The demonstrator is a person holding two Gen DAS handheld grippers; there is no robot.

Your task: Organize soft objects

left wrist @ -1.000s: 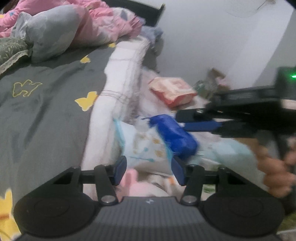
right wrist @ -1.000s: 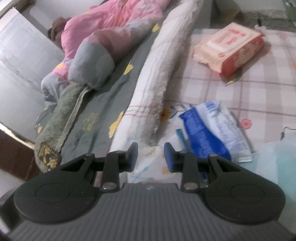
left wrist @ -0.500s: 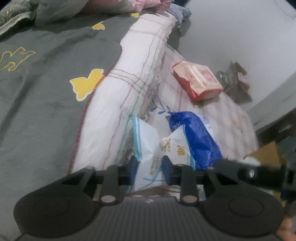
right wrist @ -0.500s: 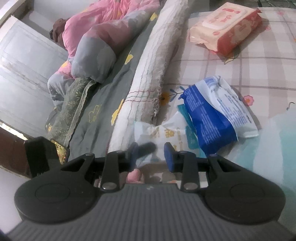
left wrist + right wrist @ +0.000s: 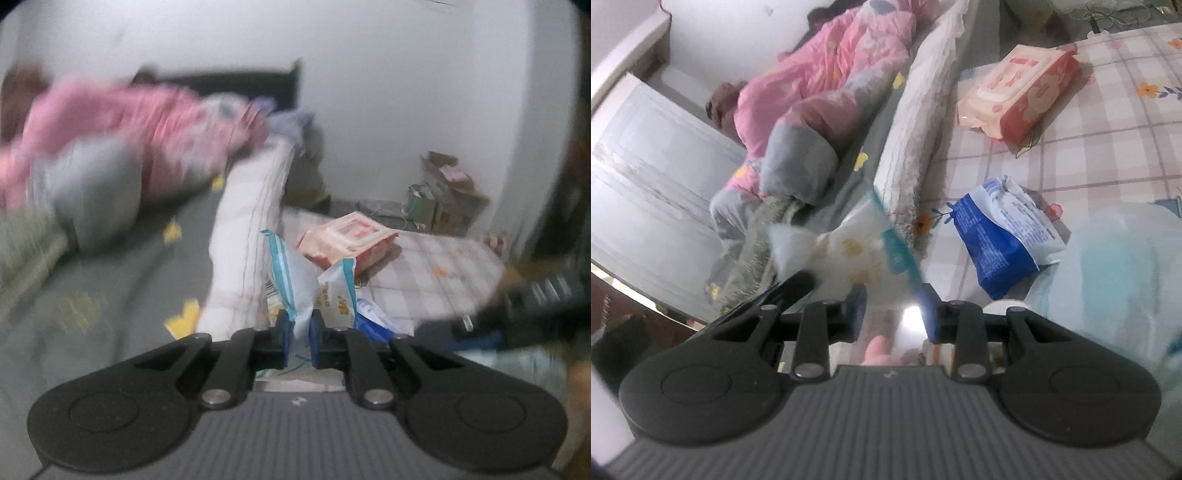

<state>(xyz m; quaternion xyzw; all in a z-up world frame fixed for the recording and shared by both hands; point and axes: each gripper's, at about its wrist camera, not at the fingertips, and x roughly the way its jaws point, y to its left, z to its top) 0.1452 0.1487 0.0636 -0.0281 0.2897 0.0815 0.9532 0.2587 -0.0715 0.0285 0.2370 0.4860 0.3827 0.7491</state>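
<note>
My left gripper (image 5: 299, 332) is shut on a white-and-teal soft packet (image 5: 295, 280) and holds it up off the bed, its top crumpled above the pads. The right wrist view shows the same packet (image 5: 849, 251) hanging just ahead of my right gripper (image 5: 893, 317), with a left finger (image 5: 790, 288) at its lower edge. The right jaws stand apart and nothing is pressed between them. A blue-and-white packet (image 5: 993, 240) lies on the checked sheet (image 5: 1108, 129). A pink wipes pack (image 5: 1015, 85) lies farther back.
A rolled white blanket (image 5: 919, 107) runs down the bed between the checked sheet and the grey butterfly sheet (image 5: 110, 295). A pink quilt (image 5: 827, 74) is heaped at the far left. A pale blue-green soft bundle (image 5: 1119, 266) sits at the right. Boxes (image 5: 443, 184) stand by the wall.
My left gripper has closed on the white-and-teal packet and lifted it off the bed. The right gripper has shifted sideways and now sits just behind the raised packet.
</note>
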